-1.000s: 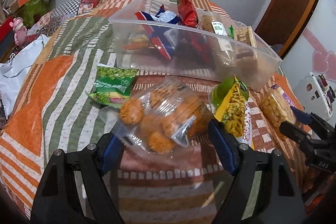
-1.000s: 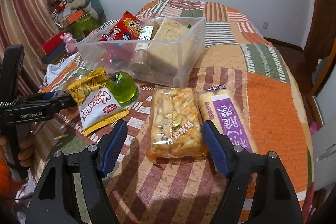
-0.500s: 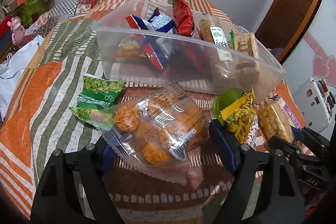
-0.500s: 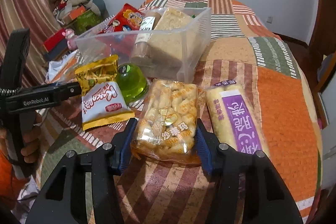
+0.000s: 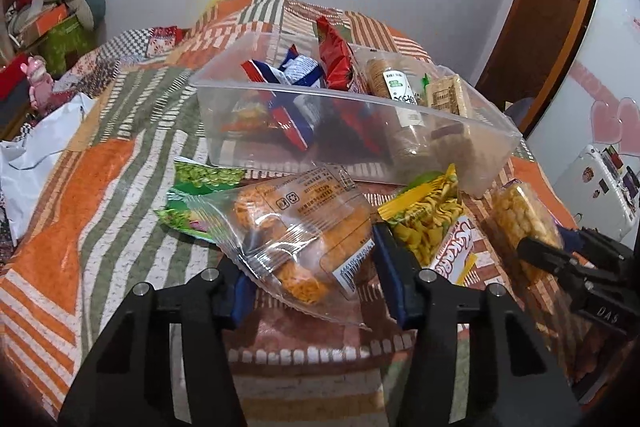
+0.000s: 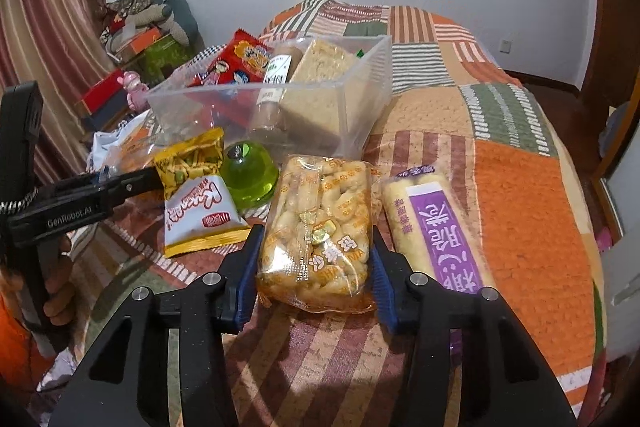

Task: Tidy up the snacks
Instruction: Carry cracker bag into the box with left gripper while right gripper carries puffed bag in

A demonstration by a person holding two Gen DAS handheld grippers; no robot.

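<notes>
Snacks lie spread over a patchwork bedspread (image 5: 96, 195) in the left wrist view, in front of a clear plastic bin (image 5: 352, 131) that already holds several packets, a red bag and a block of crackers. The left gripper (image 5: 312, 279) has its blue pads pressed against both sides of a clear bag of orange snacks (image 5: 304, 227), which sits lifted between them. Just beyond it lie a green pea packet (image 5: 196, 195) on the left and a yellow packet (image 5: 428, 211) on the right, with a white packet (image 5: 456, 255) under the yellow one. At the right edge, the other gripper closes on a pack of golden puffs (image 5: 520, 215). In the right wrist view, the right gripper (image 6: 314, 267) has its pads squeezing the sides of that puff pack (image 6: 320, 227), near its lower end. A purple-labelled pack (image 6: 432, 227) lies just beside it on the right, and a green jelly cup (image 6: 248, 175) sits to the left, near the bin (image 6: 360, 95).
</notes>
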